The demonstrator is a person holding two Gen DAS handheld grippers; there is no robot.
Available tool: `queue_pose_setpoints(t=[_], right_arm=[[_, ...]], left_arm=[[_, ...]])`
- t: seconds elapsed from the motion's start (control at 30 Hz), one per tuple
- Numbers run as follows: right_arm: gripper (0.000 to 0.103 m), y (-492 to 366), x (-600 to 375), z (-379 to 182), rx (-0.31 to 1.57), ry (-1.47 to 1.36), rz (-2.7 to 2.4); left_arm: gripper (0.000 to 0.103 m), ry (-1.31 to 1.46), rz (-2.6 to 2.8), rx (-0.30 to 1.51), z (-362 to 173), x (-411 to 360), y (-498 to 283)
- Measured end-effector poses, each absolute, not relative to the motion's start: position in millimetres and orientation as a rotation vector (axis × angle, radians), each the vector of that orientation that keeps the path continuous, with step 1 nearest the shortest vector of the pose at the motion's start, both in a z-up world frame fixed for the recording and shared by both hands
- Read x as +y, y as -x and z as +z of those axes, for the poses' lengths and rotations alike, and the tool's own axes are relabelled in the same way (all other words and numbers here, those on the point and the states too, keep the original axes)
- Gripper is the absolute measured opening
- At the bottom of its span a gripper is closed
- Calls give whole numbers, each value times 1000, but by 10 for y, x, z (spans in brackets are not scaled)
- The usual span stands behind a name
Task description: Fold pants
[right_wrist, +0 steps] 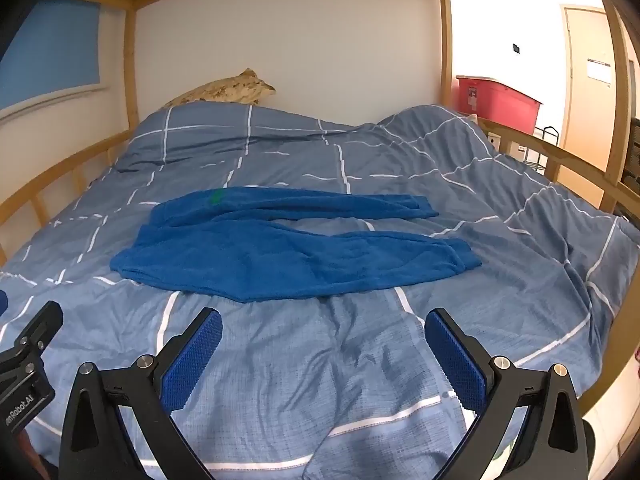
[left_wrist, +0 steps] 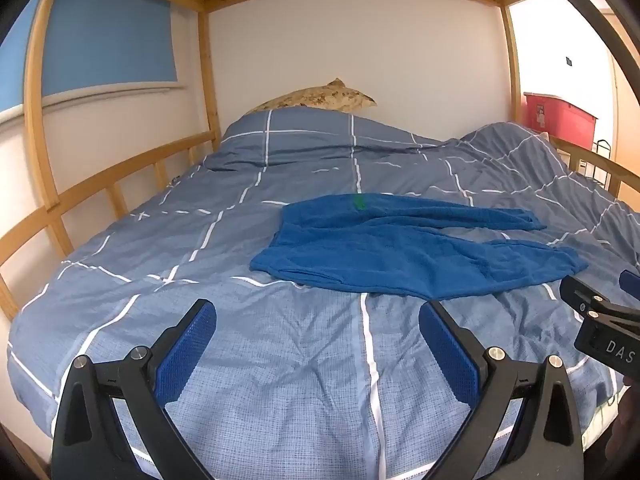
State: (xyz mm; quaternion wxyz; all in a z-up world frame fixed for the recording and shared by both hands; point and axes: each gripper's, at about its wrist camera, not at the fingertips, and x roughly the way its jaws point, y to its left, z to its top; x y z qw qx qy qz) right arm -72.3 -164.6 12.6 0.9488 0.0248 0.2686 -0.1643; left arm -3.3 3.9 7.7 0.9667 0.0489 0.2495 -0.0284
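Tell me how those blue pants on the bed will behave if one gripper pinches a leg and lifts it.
The pants look like soft, fuzzy knit lying limp and flat, so a lifted leg would probably droop and trail. The textured fabric likely grips the blue pads rather than slipping. The wrinkled duvet beneath is loose, so it may bunch or get pinched too.

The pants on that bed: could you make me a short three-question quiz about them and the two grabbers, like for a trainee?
1. True or false: the pants lie spread flat on the duvet.
2. Is either gripper holding the pants: the left gripper or the right gripper?
3. Which end of the pants is on the pillow side? A) waistband B) leg cuffs

Key
1. True; the two legs lie apart.
2. Neither; both are open, short of the pants.
3. A; the cuffs point toward the red bin.
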Motion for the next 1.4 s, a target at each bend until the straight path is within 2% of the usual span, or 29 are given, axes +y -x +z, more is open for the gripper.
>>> queue_pose_setpoints(t=[1.4], right_arm=[[103, 701, -1507, 100, 555, -43, -326]], left_arm=[[103, -96, -76, 497, 61, 25, 30]])
